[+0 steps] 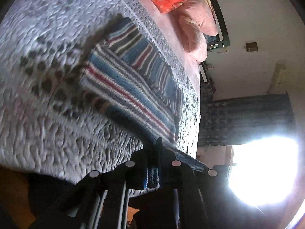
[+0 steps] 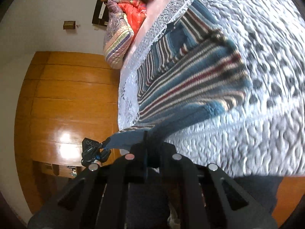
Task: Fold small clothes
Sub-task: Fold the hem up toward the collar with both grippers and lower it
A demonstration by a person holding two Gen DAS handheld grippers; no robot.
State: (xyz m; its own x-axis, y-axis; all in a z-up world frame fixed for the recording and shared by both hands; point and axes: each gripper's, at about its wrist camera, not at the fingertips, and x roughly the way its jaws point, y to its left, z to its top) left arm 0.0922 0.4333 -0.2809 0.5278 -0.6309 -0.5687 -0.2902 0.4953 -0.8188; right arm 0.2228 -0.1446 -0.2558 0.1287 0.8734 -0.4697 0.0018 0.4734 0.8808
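— Where's the garment?

— The blue knitted top with white, grey and dark-red stripes [image 1: 122,80] lies on the pale quilted bedspread with the dark leaf pattern [image 1: 47,114], close to the bed's edge. One end is lifted off the cover by both tools.

— Both are gripping it?

— Yes. The black left gripper [image 1: 159,145] has its fingers pressed together on a striped edge of the cloth; a strip of it hangs down between the fingers. The black right gripper [image 2: 146,137] is pinched on a plain blue edge, and the fabric fans out from there towards the bed.

— Does one camera tell you more than the other?

— The right wrist view catches the left gripper from outside [image 2: 95,149], small, just beside the right one, clamped on the same blue edge — the left view never shows its partner. The right view also shows the orange-brown wooden floor [image 2: 66,99] with a glare patch, and a folded patterned quilt in purple and red [image 2: 122,32] at the far end of the bed.

— And the left view?

— A pink pillow [image 1: 198,32], the white wall, a dark blue patterned hanging [image 1: 246,118], and a blown-out white glare [image 1: 263,171]. Both views are motion-blurred.
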